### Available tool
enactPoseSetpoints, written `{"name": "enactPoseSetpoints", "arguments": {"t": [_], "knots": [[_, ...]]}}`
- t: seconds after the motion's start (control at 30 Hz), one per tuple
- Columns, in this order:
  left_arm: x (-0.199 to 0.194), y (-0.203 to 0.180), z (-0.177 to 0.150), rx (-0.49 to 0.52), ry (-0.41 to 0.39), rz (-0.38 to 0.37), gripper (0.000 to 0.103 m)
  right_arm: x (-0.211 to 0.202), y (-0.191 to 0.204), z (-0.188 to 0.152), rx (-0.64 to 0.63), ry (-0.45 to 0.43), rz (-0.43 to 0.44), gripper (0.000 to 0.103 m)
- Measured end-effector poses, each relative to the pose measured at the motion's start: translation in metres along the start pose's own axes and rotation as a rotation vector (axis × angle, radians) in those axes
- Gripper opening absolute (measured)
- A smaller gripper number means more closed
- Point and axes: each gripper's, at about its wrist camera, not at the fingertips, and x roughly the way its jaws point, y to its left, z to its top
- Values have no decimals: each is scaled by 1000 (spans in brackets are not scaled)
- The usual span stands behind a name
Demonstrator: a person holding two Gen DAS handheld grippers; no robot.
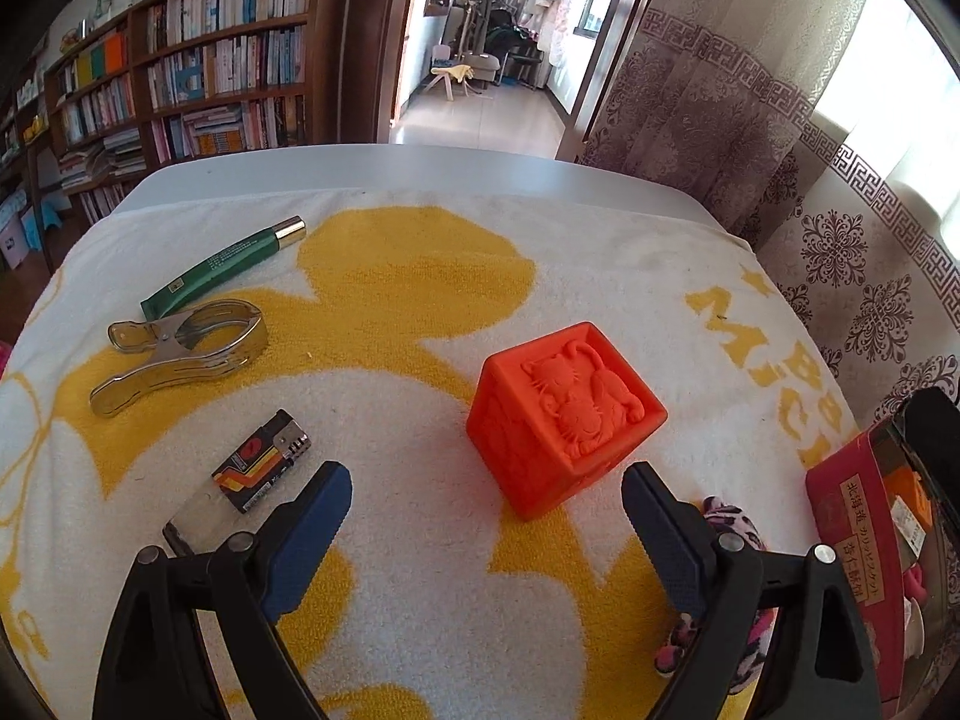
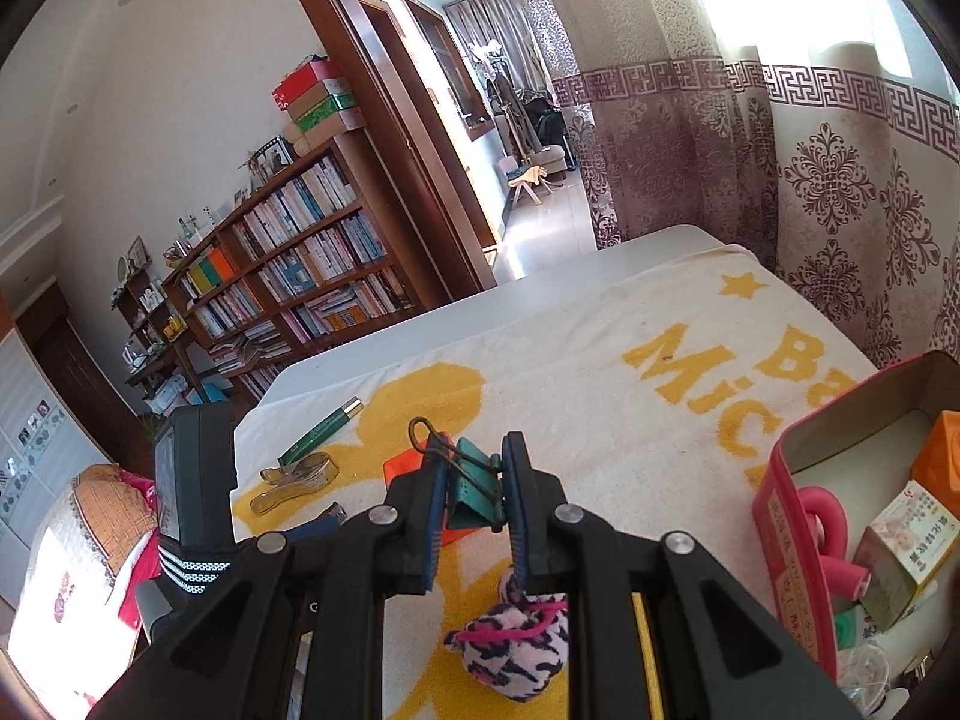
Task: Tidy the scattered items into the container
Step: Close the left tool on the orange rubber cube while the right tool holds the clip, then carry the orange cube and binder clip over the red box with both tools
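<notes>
Now, from the left: our left hand-held gripper [image 1: 486, 501] stands spread and empty just short of the orange cube [image 1: 564, 417] on the towel-covered desk [image 1: 420, 168], so closing on that looks next. Our right hand-held gripper [image 2: 474, 495] pinches a green binder clip [image 2: 471, 489]; we judge it must travel right and release over the red box [image 2: 786, 492]. Only the right view shows the box's contents; only the left shows the lighter [image 1: 258, 468].
</notes>
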Motion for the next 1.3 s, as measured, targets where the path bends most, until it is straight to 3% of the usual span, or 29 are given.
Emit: {"name": "enactPoseSetpoints", "arguments": {"t": [0.23, 0.5, 0.57, 0.67, 0.93, 1.0, 1.3], "knots": [[23, -23, 12, 17, 11, 7, 93, 0, -3, 0, 13, 0, -5, 20], [55, -29, 22, -8, 27, 82, 93, 0, -10, 1, 35, -1, -16, 20], [55, -29, 19, 7, 9, 99, 87, 2, -11, 1, 38, 2, -21, 20], [50, -32, 17, 38, 0, 92, 72, 4, -11, 1, 39, 8, -26, 20], [20, -19, 5, 23, -32, 57, 72, 3, -11, 1, 39, -2, -40, 20], [8, -15, 2, 17, -39, 50, 56, 1, -11, 0, 41, -6, -41, 20], [-20, -23, -10, 57, -83, 63, 54, -9, -7, 0, 42, -37, -41, 20]]}}
